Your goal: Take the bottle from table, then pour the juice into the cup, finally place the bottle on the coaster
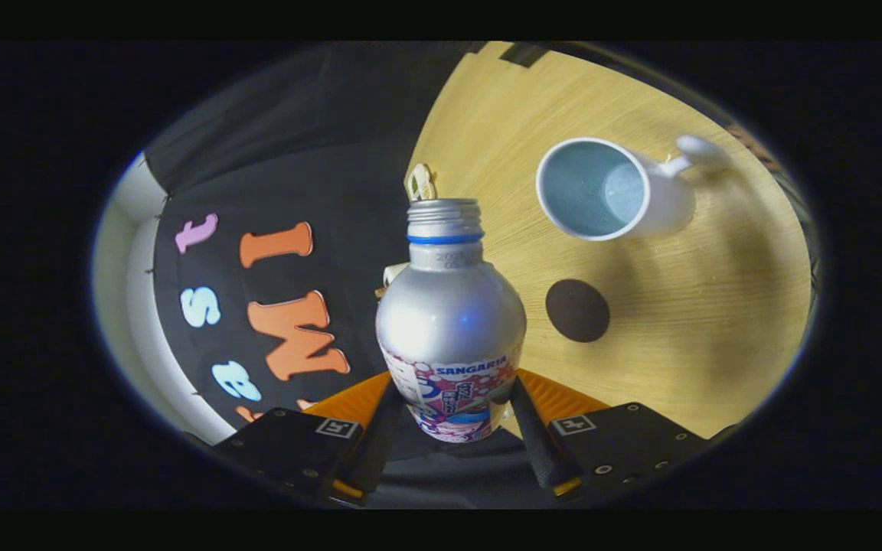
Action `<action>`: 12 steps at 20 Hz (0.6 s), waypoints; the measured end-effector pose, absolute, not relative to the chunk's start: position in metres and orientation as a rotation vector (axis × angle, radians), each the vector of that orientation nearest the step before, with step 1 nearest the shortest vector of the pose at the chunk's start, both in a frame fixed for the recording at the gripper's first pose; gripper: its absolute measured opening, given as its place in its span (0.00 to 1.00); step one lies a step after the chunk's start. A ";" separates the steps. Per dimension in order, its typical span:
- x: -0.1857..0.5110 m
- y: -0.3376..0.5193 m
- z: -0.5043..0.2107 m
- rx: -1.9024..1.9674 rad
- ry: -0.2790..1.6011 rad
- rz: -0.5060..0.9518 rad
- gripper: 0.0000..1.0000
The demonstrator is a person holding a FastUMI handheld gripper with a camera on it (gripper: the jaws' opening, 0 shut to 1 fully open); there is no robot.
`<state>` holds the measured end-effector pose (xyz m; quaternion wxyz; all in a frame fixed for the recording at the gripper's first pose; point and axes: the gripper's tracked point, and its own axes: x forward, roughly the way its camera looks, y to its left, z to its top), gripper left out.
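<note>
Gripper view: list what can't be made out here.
- Bottle: its base, hidden between the gripper fingers; any juice inside, hidden by the opaque metal body.
- Cup: its far side and part of the handle, hidden by its own body.
- Coaster: material, too dark to tell.
- Small pale object beyond the bottle mouth: too small to identify.

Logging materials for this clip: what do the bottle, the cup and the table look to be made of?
Bottle, held between the tongs: likely aluminium, with a matte silver sheen, soft highlights, a bare threaded neck and a printed wrap lower down. Cup: probably glazed ceramic, smooth white and thick-rimmed, though plastic is possible. Table: pale wood or wood-look laminate, with fine straight grain lines.
</note>
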<state>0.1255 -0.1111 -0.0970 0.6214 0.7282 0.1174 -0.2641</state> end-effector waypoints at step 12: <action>0.114 -0.116 -0.120 0.918 0.448 -0.600 0.76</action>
